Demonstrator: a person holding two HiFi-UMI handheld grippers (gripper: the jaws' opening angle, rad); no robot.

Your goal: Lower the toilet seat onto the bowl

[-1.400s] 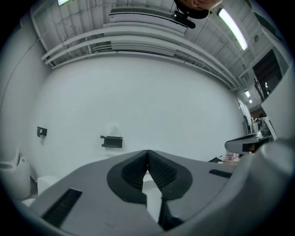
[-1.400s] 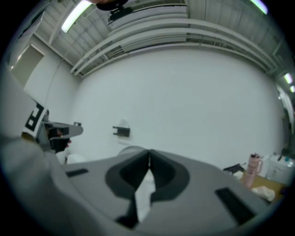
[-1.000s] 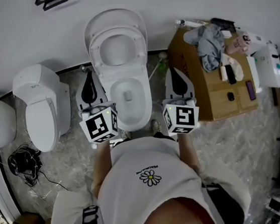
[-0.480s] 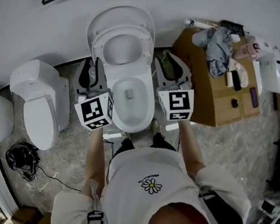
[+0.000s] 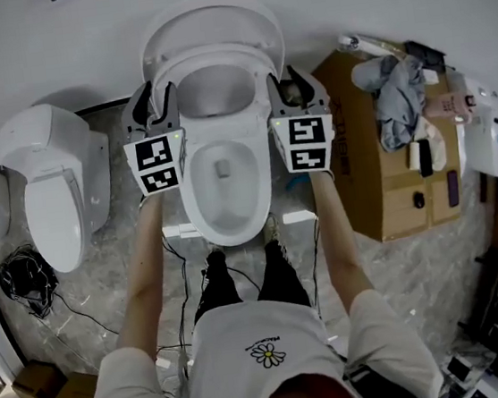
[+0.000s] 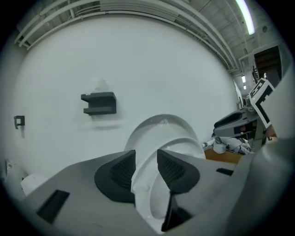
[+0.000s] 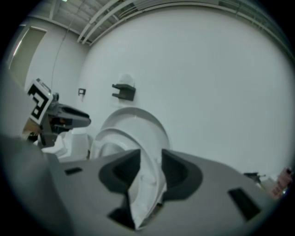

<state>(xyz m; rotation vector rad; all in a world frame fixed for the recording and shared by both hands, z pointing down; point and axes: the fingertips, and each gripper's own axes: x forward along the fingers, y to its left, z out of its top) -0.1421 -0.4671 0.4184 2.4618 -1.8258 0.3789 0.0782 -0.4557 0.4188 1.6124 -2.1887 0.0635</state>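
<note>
The white toilet bowl [image 5: 192,201] stands in the middle of the head view. Its seat [image 5: 213,56] is raised and leans against the upright lid [image 5: 209,20] at the wall. My left gripper [image 5: 154,104] is at the seat's left side and my right gripper [image 5: 292,87] at its right side. Both jaws are opening. In the left gripper view the seat's rim [image 6: 184,145] runs between the jaws of the left gripper [image 6: 146,170]. In the right gripper view the seat's edge [image 7: 147,179] fills the gap of the right gripper [image 7: 151,168].
A second white toilet [image 5: 49,186] stands to the left, with a coil of black cable [image 5: 25,284] on the floor by it. A cardboard box [image 5: 388,158] topped with clothes and small items is close on the right. A dark bracket [image 6: 99,103] hangs on the wall.
Both grippers moved forward from beside the bowl's front up to the sides of the raised seat. Their jaws went from shut to wide, now straddling the seat's rim.
</note>
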